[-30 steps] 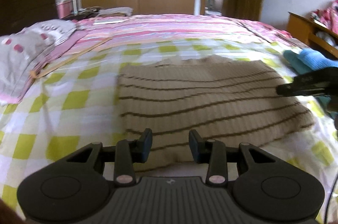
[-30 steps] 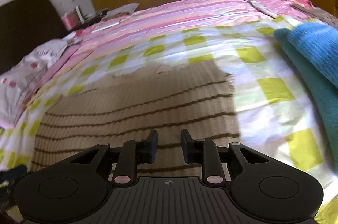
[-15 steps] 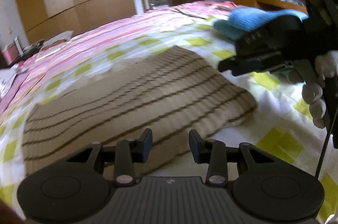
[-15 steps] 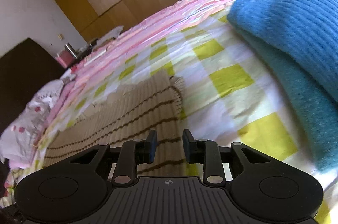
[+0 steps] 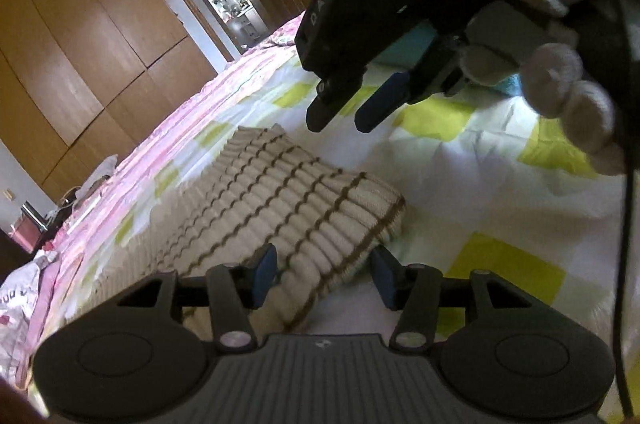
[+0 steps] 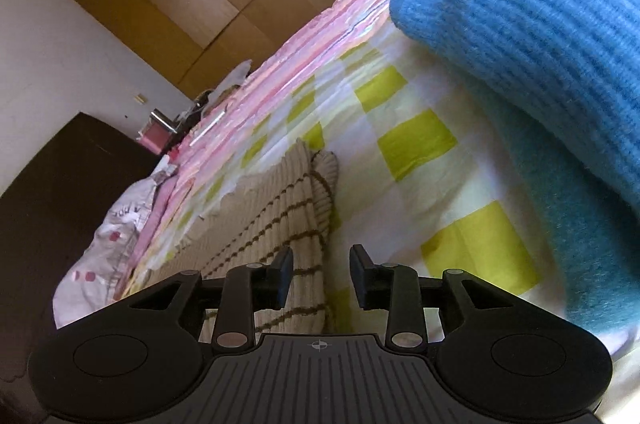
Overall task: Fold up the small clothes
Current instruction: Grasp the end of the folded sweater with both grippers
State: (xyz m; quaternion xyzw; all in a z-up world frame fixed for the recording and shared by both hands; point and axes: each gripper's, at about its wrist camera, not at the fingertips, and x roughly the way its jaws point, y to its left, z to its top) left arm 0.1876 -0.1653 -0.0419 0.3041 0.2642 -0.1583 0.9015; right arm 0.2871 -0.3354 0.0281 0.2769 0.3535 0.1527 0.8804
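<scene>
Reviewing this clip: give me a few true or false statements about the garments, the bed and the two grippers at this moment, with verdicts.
1. The beige striped sweater lies on a checked bedspread. True.
2. The left gripper is clamped on the sweater. False: its jaws are opening, the sweater's corner between them, unpressed.
3. A blue knit lies on a teal garment. True.
4. The right gripper holds the blue knit. False: its jaws are opening at the sweater's edge, gripping nothing.
5. The hand carrying the right gripper wears a light glove. True.
</scene>
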